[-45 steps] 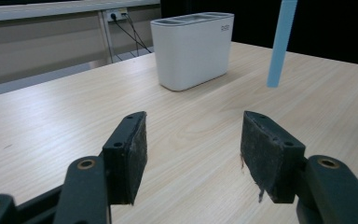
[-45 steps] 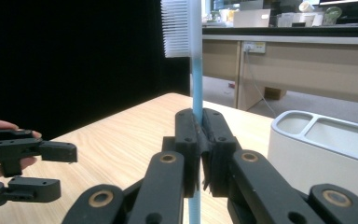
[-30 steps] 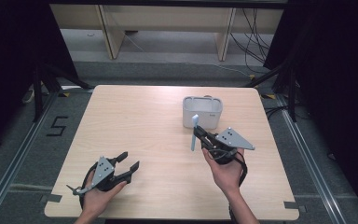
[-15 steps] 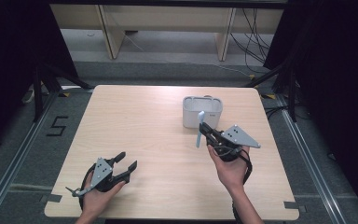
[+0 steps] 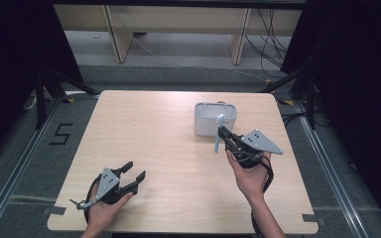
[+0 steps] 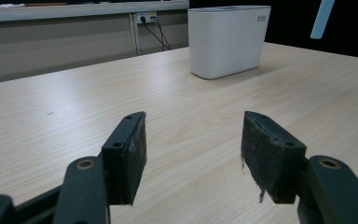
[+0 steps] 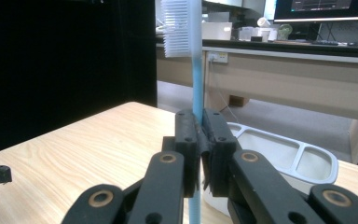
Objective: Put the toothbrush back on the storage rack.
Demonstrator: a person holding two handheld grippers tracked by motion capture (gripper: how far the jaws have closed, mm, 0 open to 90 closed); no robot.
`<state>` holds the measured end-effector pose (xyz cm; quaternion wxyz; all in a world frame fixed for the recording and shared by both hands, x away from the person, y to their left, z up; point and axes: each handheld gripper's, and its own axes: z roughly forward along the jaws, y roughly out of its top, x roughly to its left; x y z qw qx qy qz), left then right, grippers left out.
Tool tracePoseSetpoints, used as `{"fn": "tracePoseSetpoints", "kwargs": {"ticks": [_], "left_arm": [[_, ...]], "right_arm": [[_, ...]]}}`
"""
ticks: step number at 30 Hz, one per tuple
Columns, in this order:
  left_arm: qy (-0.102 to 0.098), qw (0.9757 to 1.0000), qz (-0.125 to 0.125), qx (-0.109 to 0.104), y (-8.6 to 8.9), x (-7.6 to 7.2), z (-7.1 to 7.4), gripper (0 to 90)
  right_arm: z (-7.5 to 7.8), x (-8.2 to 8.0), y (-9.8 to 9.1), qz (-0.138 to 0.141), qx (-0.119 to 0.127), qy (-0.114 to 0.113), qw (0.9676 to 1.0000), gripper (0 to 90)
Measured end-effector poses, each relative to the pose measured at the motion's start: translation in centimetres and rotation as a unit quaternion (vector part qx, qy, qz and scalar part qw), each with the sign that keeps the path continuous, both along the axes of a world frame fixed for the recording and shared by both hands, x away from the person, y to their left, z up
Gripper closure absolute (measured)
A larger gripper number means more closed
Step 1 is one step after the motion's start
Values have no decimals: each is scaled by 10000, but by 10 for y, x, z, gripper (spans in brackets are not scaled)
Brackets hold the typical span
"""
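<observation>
While the toothbrush [image 5: 219, 134] is clamped upright in the right gripper [image 5: 226, 140], it is carried slightly back from the white holder [image 5: 215, 119] (bristles up); the left gripper [image 5: 131, 174] is rested on the tabletop [image 5: 158, 129], jaws apart, and insertion seems not yet done.

Jaws apart over table [image 6: 74, 107], white container [image 6: 227, 39] beyond.

left gripper [image 5: 135, 175] low at near-left, fingers [image 6: 129, 148] spread apart, gripping nothing. right gripper [image 5: 222, 137] raised at right, fingers [image 7: 188, 135] pressed together on toothbrush [image 7: 196, 70], held upright.
</observation>
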<state>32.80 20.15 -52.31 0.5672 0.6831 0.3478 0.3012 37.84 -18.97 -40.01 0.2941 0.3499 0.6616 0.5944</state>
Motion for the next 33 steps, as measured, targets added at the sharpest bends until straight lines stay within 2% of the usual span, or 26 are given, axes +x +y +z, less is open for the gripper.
{"fn": "tracePoseSetpoints", "kwargs": {"ticks": [2,3,7,10,11,15,16,17,21,23,24,26,27,28,29,30,31,33], "left_arm": [[-21,10000,-19,-18,0,0,0,399],[-13,10000,-16,-20,0,0,0,399],[-89,9999,-66,-91,0,2,-1,399],[-46,9999,-41,-98,0,2,-1,399],[-109,9999,-43,-110,-1,3,-1,399],[-46,9999,-46,-150,0,2,-1,398],[-48,9999,-53,-151,0,2,-1,398],[33,10000,-10,-86,1,1,0,398],[45,9999,-9,-89,1,1,0,396],[47,9999,-8,-89,1,1,0,396],[49,10000,-9,-85,1,1,0,396],[55,9999,-7,-89,1,1,0,396],[-61,9999,-80,-132,1,3,-1,396],[-42,9999,-65,-136,1,3,-1,396],[-46,9999,-68,-133,1,3,-1,396],[-43,9999,-64,-141,1,3,-1,395],[-42,9999,-61,-146,1,3,-1,395],[-45,9999,-61,-145,1,3,-1,395]], "right_arm": [[1,1,-1,-19,11,-9,10000,861],[2,2,-2,-67,-39,-105,9999,861],[5,2,-3,-115,14,31,9999,861],[6,5,-5,-77,-71,-87,9999,861],[6,5,-4,-90,-6,-25,10000,861],[8,7,-7,-172,-44,-129,9998,861],[8,7,-8,-178,-40,-102,9998,861],[9,8,-9,-181,-26,-109,9998,861],[11,8,-10,-247,15,4,9997,861],[11,10,-11,-207,23,-23,9998,861],[12,11,-12,-245,-57,-122,9996,861],[14,11,-13,-267,-48,-77,9996,861],[14,11,-13,-287,-31,-83,9995,861],[15,11,-13,-265,2,-55,9996,861],[15,12,-14,-292,-52,-159,9994,861],[16,12,-14,-289,26,-92,9995,861],[16,13,-15,-303,-1,-162,9994,861],[17,14,-16,-311,-51,-164,9994,861]]}}
